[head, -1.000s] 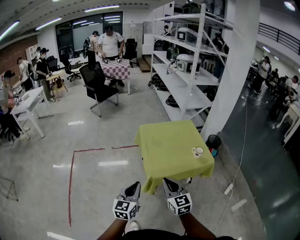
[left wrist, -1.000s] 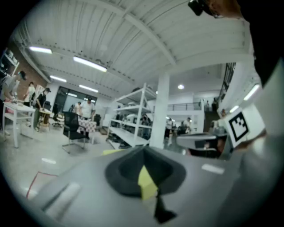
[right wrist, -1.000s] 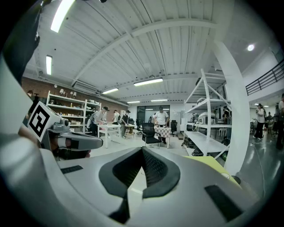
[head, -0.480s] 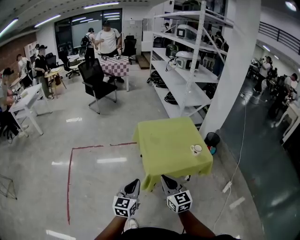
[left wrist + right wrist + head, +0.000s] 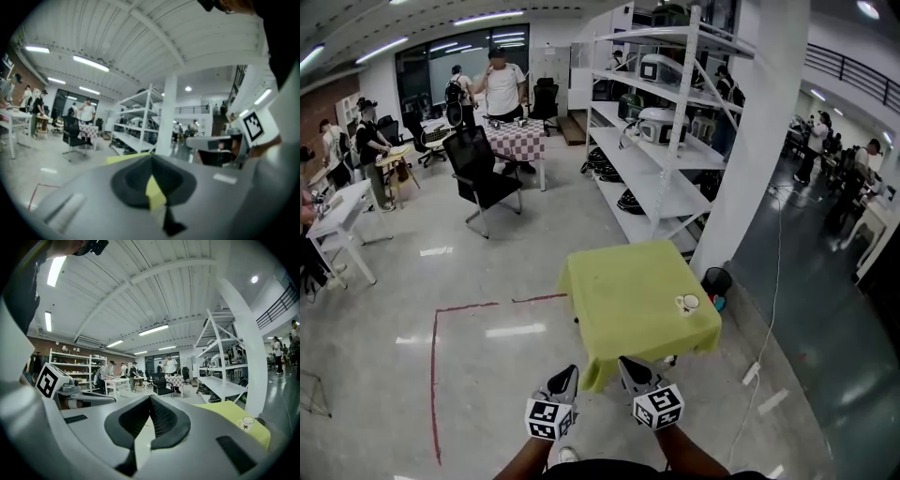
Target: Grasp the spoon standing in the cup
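Both my sets of jaws closed, empty: left gripper (image 5: 566,377), right gripper (image 5: 632,367) | cup (image 5: 687,302) well ahead-right of right gripper, no nearer than a second ago | spoon too small to see | approach pending

grey left gripper (image 5: 567,376) and right gripper (image 5: 631,367), each bearing a black-and-white marker cube (image 5: 548,419).

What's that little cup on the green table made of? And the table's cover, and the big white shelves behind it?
Cup: probably glazed ceramic, white and glossy with a small printed mark, though it is too small to be sure.
Table cover: yellow-green cloth, matte, hanging loosely over the edges.
Shelving rack: likely white-painted metal, given its thin posts and diagonal braces.
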Available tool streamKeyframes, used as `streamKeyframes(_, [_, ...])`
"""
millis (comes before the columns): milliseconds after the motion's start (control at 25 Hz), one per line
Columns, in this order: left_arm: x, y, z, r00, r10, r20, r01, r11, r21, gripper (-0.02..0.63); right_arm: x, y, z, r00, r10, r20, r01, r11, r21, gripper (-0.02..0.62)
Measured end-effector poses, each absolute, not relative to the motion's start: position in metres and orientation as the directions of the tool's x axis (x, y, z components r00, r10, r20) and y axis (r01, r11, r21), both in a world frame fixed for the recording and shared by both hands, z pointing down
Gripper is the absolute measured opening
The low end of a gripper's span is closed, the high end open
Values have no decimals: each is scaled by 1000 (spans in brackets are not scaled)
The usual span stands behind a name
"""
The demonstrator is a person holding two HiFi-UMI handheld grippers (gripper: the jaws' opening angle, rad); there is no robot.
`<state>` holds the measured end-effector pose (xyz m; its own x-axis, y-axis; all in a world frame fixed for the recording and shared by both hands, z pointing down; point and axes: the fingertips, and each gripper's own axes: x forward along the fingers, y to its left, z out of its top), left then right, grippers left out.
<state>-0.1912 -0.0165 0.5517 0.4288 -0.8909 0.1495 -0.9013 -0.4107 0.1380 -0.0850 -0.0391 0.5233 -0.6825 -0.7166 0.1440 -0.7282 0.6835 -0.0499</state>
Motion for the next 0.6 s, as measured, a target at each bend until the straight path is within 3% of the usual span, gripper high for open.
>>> streamKeyframes(600, [-201, -40, 552, 533, -833, 145, -846, -523, 105, 6, -69, -46, 529, -496, -858, 135, -867, 497, -30, 7])
